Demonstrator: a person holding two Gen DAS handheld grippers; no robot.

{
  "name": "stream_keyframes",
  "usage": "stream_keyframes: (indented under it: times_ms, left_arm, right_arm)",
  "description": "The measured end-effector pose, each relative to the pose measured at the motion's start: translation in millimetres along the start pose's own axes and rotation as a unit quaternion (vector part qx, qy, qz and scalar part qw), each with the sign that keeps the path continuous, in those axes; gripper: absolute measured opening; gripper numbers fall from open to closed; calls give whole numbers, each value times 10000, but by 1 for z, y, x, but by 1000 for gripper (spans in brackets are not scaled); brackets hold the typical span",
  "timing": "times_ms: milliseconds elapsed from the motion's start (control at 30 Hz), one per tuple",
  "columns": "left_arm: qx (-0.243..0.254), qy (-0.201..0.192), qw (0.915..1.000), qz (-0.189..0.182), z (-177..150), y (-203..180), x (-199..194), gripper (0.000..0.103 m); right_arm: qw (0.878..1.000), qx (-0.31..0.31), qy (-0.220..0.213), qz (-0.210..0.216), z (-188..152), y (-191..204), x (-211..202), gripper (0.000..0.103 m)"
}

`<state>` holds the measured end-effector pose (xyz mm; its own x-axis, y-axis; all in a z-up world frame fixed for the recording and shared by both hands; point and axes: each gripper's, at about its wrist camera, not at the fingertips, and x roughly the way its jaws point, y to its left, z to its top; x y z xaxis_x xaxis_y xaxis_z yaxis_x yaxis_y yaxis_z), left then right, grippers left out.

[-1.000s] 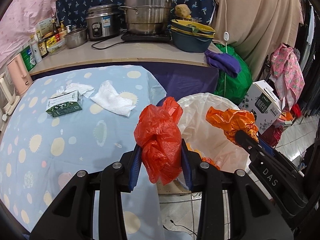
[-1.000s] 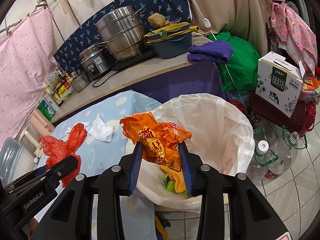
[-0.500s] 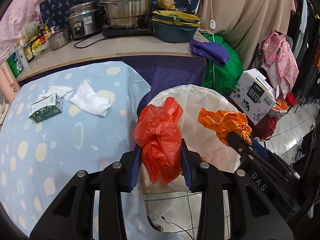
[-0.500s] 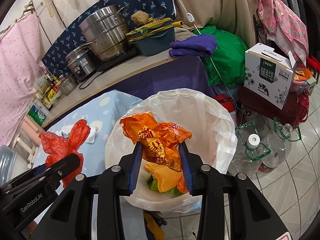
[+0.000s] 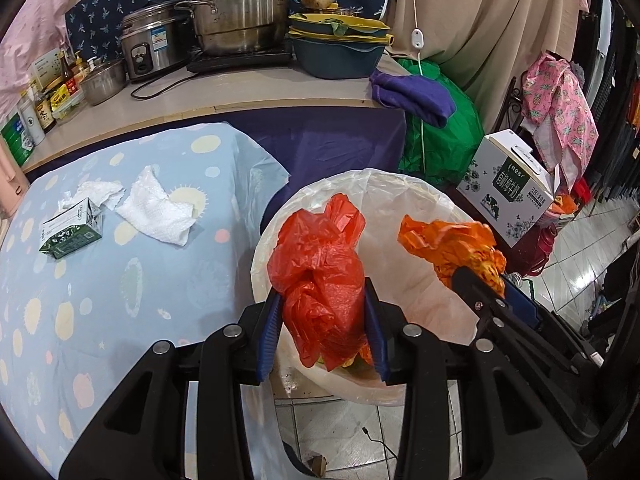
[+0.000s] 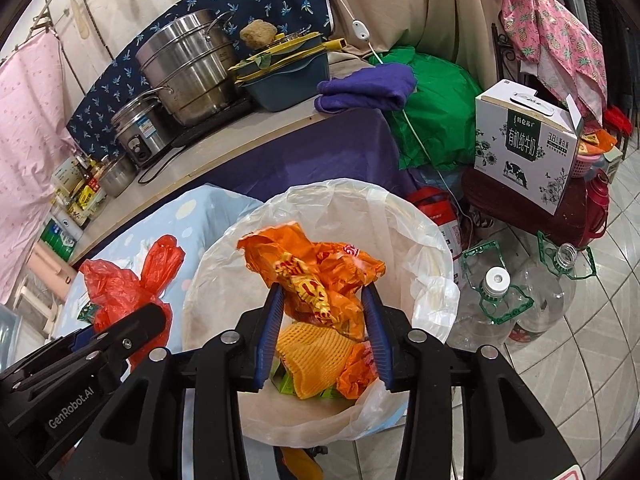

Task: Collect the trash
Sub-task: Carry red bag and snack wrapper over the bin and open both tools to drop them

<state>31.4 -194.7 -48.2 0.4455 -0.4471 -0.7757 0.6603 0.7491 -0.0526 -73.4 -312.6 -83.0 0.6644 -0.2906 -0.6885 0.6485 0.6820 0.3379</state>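
Observation:
My left gripper (image 5: 322, 316) is shut on a crumpled red plastic bag (image 5: 320, 268) and holds it over the near left rim of the white-lined trash bin (image 5: 400, 188). My right gripper (image 6: 322, 312) is shut on a crumpled orange snack wrapper (image 6: 316, 272) above the middle of the bin (image 6: 424, 232). Orange foam netting (image 6: 312, 360) and other trash lie in the bin. The red bag also shows in the right wrist view (image 6: 124, 284), and the orange wrapper in the left wrist view (image 5: 452, 244).
A green carton (image 5: 70, 228) and white tissues (image 5: 156, 208) lie on the blue spotted tablecloth (image 5: 100, 320). A counter with pots (image 5: 240, 12) stands behind. A milk box (image 6: 524, 144) and clear bottles (image 6: 496, 296) stand on the floor right of the bin.
Both grippers have moved right, away from the table and over the bin, each still holding its trash. The bin's contents now show under the right gripper.

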Motion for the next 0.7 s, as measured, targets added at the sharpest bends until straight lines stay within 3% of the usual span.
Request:
stream_keyframes:
  times_ms: [133, 367, 700]
  left_arm:
    - [33, 0, 10000, 53, 1, -2, 4, 41]
    - [-82, -19, 9999, 132, 3, 4, 5, 63]
    - [-121, -90, 9998, 156, 4, 8, 0, 64]
  right_arm:
    - [10000, 37, -50, -16, 3, 0, -1, 50]
    - [9999, 138, -80, -26, 4, -4, -2, 52]
    - [9999, 95, -136, -22, 4, 0, -7, 55]
